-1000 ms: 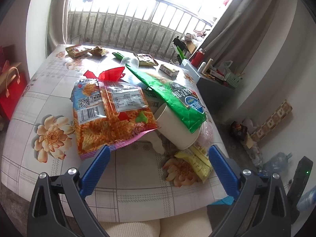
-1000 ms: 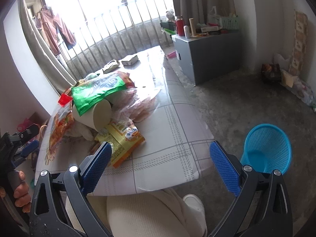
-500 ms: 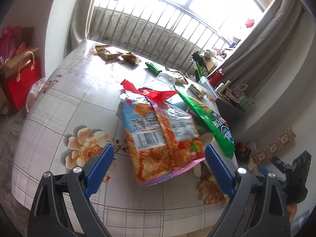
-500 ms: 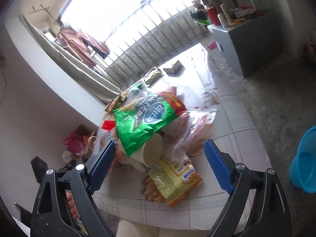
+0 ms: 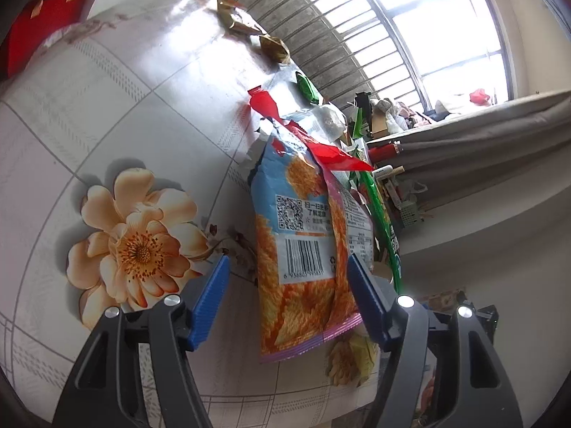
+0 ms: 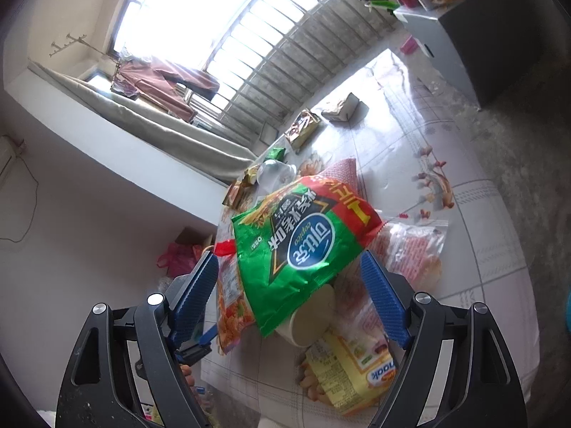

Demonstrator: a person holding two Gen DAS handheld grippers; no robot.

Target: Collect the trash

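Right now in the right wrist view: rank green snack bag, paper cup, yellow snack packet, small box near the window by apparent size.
1. green snack bag
2. yellow snack packet
3. paper cup, partly hidden under the green bag, so unsure against the packet
4. small box, farthest from the camera, so it may only look smallest

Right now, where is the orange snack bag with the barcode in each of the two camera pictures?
Left wrist view: the orange snack bag fills the middle, between the left gripper's blue pads, which do not press it.
Right wrist view: only a strip of it shows at lower left, beside the green bag.
Shared landmark: the paper cup, a sliver at in the left view.
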